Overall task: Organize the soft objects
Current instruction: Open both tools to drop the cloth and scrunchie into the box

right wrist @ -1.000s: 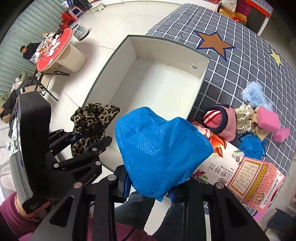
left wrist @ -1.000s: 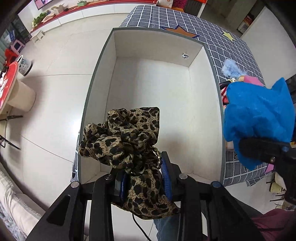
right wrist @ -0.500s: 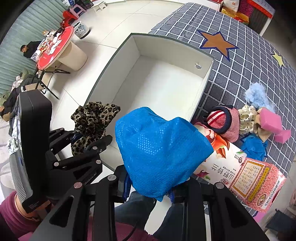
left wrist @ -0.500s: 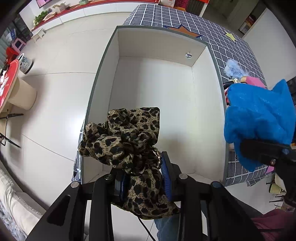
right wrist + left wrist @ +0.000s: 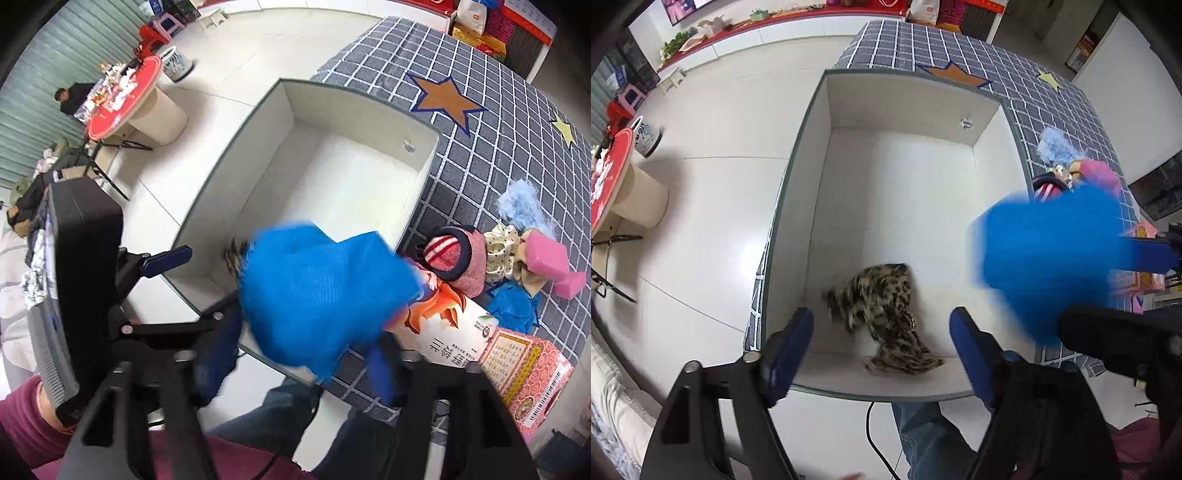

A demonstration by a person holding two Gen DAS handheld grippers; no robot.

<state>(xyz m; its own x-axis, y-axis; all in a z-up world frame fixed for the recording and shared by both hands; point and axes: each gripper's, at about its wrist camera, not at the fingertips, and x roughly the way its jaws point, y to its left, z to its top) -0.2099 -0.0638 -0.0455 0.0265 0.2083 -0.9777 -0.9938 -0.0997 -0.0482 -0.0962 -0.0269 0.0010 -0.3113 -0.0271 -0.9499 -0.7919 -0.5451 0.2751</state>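
My left tool (image 5: 881, 334) is gaping wide, empty; the leopard cloth (image 5: 882, 314) is lying in the white box (image 5: 798, 206). My right tool (image 5: 303, 354) is spreading around the blurred blue cloth (image 5: 321, 280); several soft things (image 5: 517, 254) are waiting on the checked surface (image 5: 498, 147).

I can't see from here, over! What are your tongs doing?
Left tongs open, empty. Leopard-print fabric scrunchie inside white box. Right tongs open, blue mesh cloth blurred between them.
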